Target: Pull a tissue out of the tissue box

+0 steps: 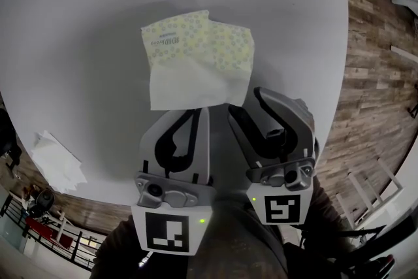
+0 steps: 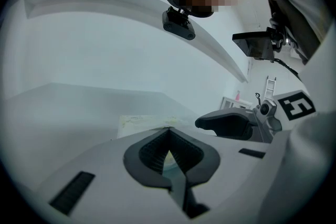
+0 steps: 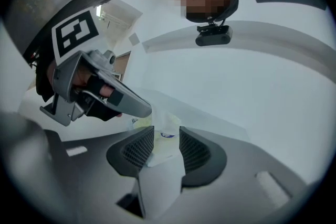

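One tissue pack (image 1: 196, 42), its blue print (image 1: 164, 41) illegible

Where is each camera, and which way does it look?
Head view: on the person's head, looking down at tissue pack, left gripper, right gripper.
Left gripper view: on that gripper, along its shut jaws; right gripper beside.
Right gripper view: on that gripper, along open jaws, tissue between; left gripper beside.
All share the tissue pack.

No legible print on tissue pack (image 1: 215, 42)
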